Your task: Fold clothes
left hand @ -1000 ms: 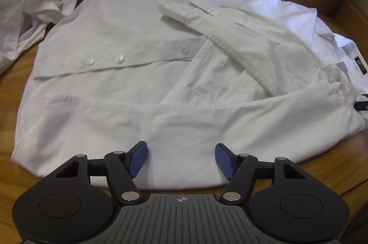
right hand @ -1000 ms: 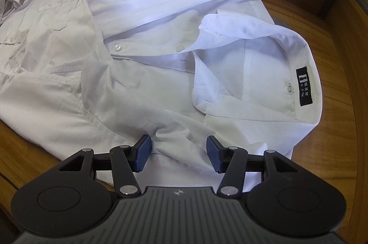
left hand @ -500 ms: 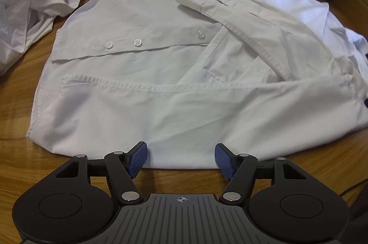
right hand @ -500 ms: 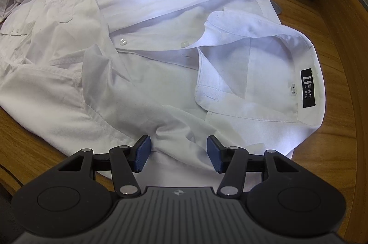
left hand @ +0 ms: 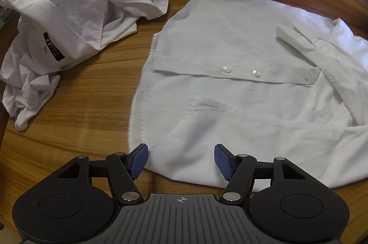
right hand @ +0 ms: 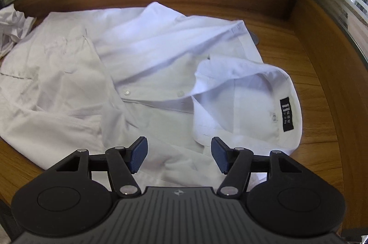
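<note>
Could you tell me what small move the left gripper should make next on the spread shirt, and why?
Probably lower the left gripper and close on the hem corner of the spread shirt. Its jaws stand open with that corner lying between them, ungripped, and both sleeves are already laid across the front. The right gripper, whose jaws just opened, hangs over the collar end.

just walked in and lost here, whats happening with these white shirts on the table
A person holding a gripper in each hand is folding a white button-up shirt spread on the wooden table, both sleeves already laid across its front. The left gripper is open over the hem corner. The right gripper, near the collar, has just opened its jaws; no fabric is pinched. A second, crumpled white shirt waits to one side.
</note>
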Tool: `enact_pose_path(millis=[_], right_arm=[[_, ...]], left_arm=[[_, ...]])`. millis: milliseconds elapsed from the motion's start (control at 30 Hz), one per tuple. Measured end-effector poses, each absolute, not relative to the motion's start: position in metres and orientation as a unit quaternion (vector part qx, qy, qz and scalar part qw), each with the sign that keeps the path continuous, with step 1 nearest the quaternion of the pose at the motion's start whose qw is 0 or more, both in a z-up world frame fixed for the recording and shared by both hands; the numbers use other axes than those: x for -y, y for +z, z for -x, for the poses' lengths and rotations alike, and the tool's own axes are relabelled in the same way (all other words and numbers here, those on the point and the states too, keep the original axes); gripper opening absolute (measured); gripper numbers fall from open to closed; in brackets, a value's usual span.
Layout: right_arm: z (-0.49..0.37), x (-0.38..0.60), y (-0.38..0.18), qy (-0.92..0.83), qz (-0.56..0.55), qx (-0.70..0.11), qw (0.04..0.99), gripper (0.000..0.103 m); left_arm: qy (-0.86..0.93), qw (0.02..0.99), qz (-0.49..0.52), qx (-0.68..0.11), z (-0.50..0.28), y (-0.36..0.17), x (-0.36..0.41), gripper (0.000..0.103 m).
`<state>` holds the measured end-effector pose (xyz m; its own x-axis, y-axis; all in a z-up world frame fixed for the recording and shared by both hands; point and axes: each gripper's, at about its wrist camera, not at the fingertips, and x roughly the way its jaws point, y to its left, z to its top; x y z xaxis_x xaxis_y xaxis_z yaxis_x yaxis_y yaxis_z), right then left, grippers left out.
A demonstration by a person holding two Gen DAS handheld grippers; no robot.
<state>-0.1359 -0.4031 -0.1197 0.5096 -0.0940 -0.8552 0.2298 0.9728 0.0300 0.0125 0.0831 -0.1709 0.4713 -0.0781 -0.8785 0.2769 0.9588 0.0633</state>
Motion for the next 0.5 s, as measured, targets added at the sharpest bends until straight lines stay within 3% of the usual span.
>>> enact_pose_path(millis=[267,300,333,400,433,500], right_arm=[[0.143,0.376,-0.113,-0.097,-0.062,-0.496,0.861,0.068],[0.142,0.373,-0.113,-0.098,-0.06,-0.497,0.86,0.068],[0.142,0.371,-0.112,-0.1,-0.059,-0.498,0.86,0.068],[0.142,0.367,-0.111,-0.105,-0.057,-0.498,0.859,0.069],[0.142,0.366,-0.11,-0.108,-0.057,-0.498,0.858,0.069],[0.141,0.365,-0.111,-0.111,-0.057,-0.5,0.857,0.069]], left_arm=[[-0.178,0.828,-0.101,-0.522,-0.033,-0.183,-0.089,0.067],[-0.182,0.826,-0.105,-0.522,-0.033,-0.184,-0.089,0.06],[-0.186,0.826,-0.112,-0.52,-0.033,-0.183,-0.089,0.04],[-0.187,0.825,-0.12,-0.52,-0.031,-0.18,-0.091,0.016],[-0.184,0.823,-0.113,-0.525,-0.031,-0.18,-0.094,0.008],[-0.172,0.823,-0.101,-0.531,-0.028,-0.179,-0.102,0.006]])
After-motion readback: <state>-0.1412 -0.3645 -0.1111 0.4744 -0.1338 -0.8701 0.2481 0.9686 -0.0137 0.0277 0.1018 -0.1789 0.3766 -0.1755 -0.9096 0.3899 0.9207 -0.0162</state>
